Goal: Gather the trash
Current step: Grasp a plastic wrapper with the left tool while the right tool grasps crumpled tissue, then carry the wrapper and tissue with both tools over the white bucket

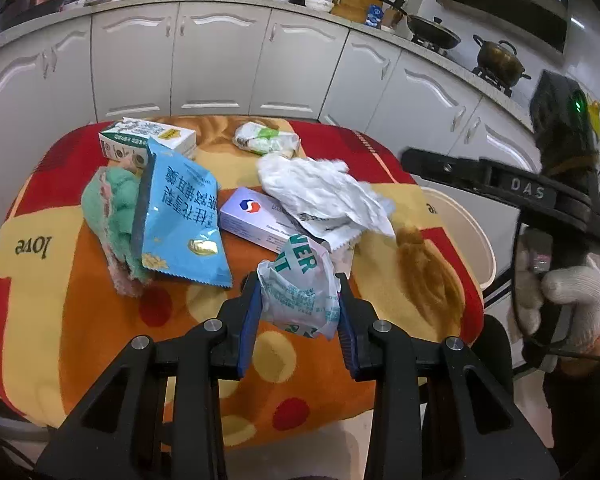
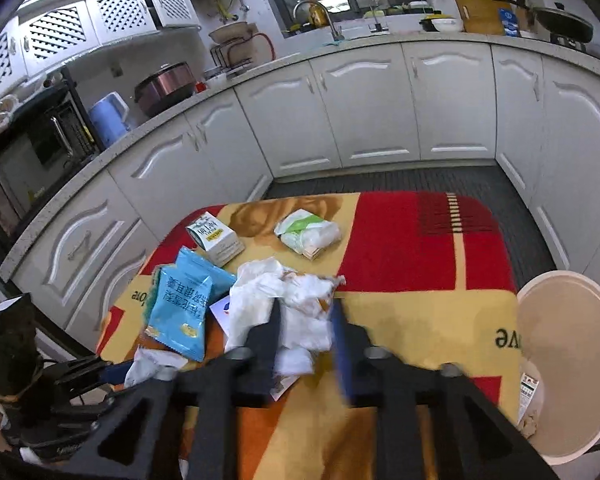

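Between blurred right tool (image 2: 306, 320) fingers, white wrapper (image 2: 300, 312)

A home kitchen: white cabinets (image 2: 364, 108) run under a counter (image 2: 260, 68) with a sink tap (image 2: 320, 12), a wok (image 1: 432, 32) and pot (image 1: 500, 58) on the stove.

Left gripper (image 1: 299, 300) jaws clamp a crumpled plastic wrapper (image 1: 298, 292).

The blue-and-white box (image 1: 256, 220) lies half buried under the crumpled white wrapper (image 1: 324, 196), and the right gripper's fingers (image 2: 342, 344) are motion-blurred.
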`<state>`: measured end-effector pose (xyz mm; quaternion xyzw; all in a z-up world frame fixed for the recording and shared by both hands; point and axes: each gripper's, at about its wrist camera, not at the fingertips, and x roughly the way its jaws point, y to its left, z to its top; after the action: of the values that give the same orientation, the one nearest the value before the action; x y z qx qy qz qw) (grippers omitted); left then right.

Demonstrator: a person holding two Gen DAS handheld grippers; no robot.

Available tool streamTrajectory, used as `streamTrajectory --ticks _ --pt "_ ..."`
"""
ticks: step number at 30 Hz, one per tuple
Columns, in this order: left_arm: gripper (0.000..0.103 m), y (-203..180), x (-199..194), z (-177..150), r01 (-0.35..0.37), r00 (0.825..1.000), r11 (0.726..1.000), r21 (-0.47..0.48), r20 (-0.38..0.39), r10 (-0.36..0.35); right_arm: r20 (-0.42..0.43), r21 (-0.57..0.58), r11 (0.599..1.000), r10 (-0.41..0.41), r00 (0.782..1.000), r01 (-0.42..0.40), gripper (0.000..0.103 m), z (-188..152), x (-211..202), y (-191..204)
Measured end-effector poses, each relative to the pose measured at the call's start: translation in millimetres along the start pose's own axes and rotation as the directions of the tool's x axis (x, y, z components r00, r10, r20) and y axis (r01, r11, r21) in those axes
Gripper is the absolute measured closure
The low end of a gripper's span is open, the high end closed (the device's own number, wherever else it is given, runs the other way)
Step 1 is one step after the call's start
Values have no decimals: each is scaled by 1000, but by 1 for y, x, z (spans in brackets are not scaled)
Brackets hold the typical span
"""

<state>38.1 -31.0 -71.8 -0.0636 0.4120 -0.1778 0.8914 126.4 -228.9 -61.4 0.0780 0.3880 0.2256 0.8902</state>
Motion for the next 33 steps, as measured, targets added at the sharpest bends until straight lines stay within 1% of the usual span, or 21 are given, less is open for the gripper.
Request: streamTrajectory --ticks 1,3,6,10,11,12,13,14,16,19,22,24,29,33 --pt "71 0 1 0 -1 1000 1000 1 -3 1 -5 2 1000 11 1000 -11 41 -1 3 1" --pt "71 -1 3 0 -6 1000 1000 2 -5 6 -32 -12 1000 23 999 -24 41 2 15 9" --pt "71 2 6 0 -9 1000 1000 -5 -7 9 -59 -61 998 21 998 -25 41 5 32 25" --pt "71 3 10 0 -11 1000 1000 -5 -12 11 -131 -119 992 16 991 -31 41 5 65 40" --pt "71 2 11 -1 -12 1000 1000 -4 -13 12 -153 -128 992 1 988 -21 47 2 76 41" --pt "71 2 11 -1 -14 1000 1000 -2 -13 14 -162 -122 992 -8 987 -12 59 1 80 39" --pt "71 2 11 -1 -15 1000 1000 -1 -13 15 -163 -96 995 -2 987 -14 84 1 82 34" --pt "71 1 10 -1 -15 1000 1000 -1 -10 15 -150 -75 997 19 988 -31 88 1 79 30" --pt "71 2 8 0 -16 1000 1000 -1 -4 16 -101 -62 996 57 993 -63 92 3 62 27" --pt "71 1 5 5 -10 1000 1000 -8 6 11 -5 -76 995 61 998 -61 92 12 28 28" --pt "71 -2 1 10 4 1000 1000 -11 17 -3 62 -57 995 86 994 -83 92 20 -4 21" --pt "71 -8 -1 13 12 1000 1000 -3 22 -12 83 -51 996 80 993 -76 92 19 -20 15" --pt "71 -31 -4 22 38 999 999 38 35 -39 94 -24 999 40 995 -38 92 8 -42 -3" --pt "71 -52 2 30 58 998 996 71 30 -61 100 -1 1000 -13 995 13 92 -5 -55 -21"
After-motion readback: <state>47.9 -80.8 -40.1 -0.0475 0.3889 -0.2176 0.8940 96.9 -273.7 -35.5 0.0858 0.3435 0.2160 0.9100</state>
